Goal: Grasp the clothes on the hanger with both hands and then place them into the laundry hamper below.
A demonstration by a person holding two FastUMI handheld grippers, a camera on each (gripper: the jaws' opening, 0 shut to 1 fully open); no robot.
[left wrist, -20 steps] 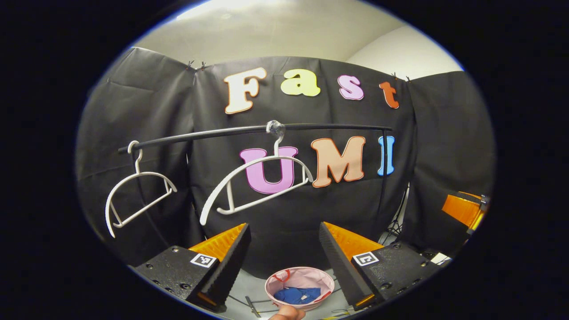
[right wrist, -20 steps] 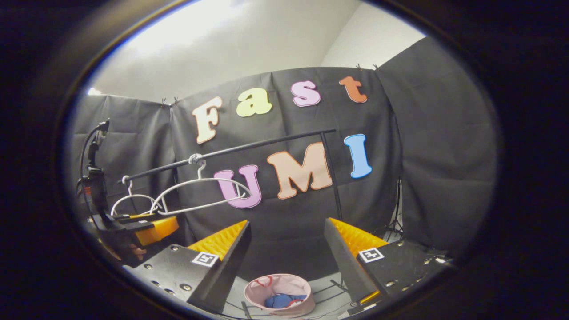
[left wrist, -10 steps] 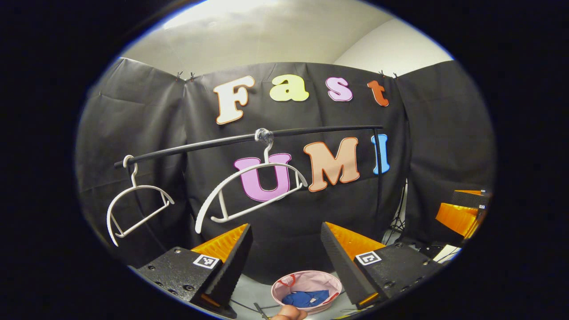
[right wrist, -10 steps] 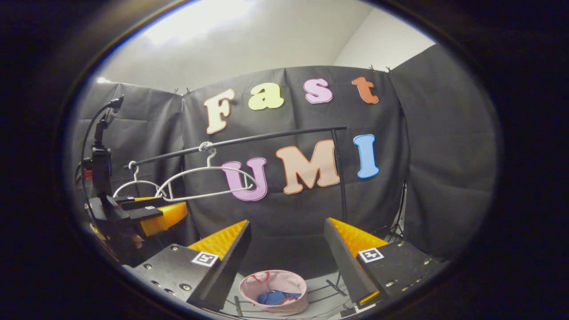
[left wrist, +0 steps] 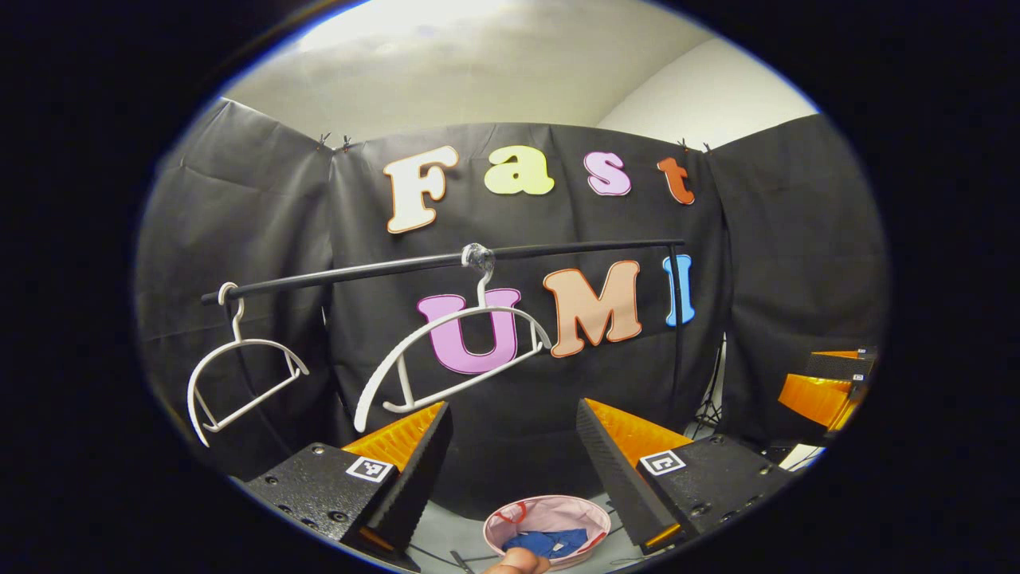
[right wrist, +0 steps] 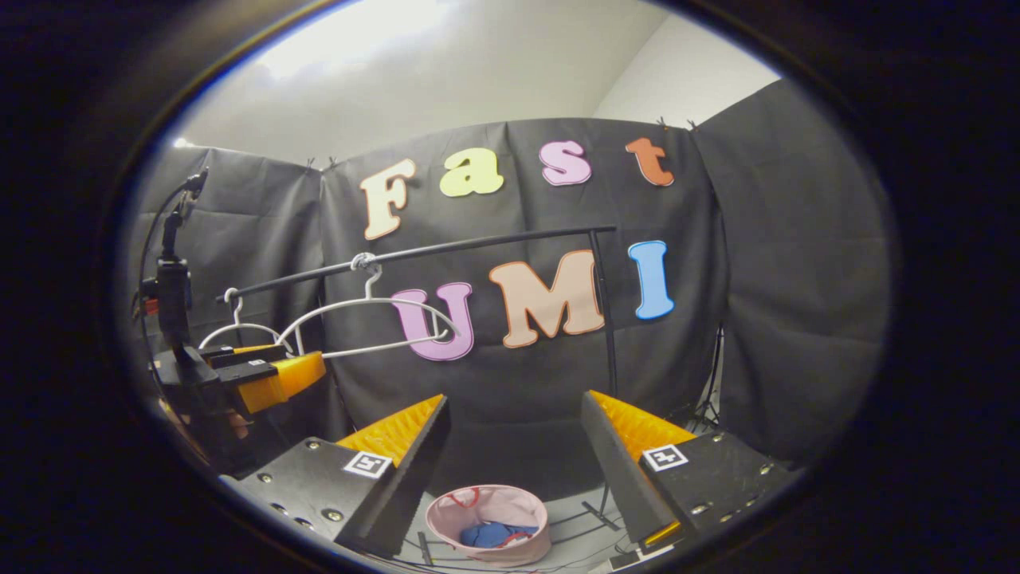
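Note:
A blue garment (left wrist: pixel 546 542) (right wrist: pixel 488 533) lies inside the pink laundry hamper (left wrist: pixel 510 516) (right wrist: pixel 486 502) on the floor. Two bare white hangers (left wrist: pixel 450 351) (left wrist: pixel 239 375) hang from the black rail (left wrist: pixel 446 261) (right wrist: pixel 414 255). My left gripper (left wrist: pixel 510 446) is open with nothing between its fingers, held above the hamper. My right gripper (right wrist: pixel 514 438) is open and empty too, also above the hamper. The left gripper (right wrist: pixel 263 375) appears at the left of the right gripper view, and the right gripper (left wrist: pixel 829 391) at the right edge of the left gripper view.
The rail's upright post (left wrist: pixel 677 335) (right wrist: pixel 606 311) stands at the right with its feet on the grey floor (right wrist: pixel 574 518). A black stand with a cable (right wrist: pixel 171 271) rises at the far left. A fingertip (left wrist: pixel 518 564) shows at the bottom edge.
Both views have shifted slightly; the rail and hangers sit a little lower in the left gripper view. Both grippers stay open and empty, the garment stays in the hamper.

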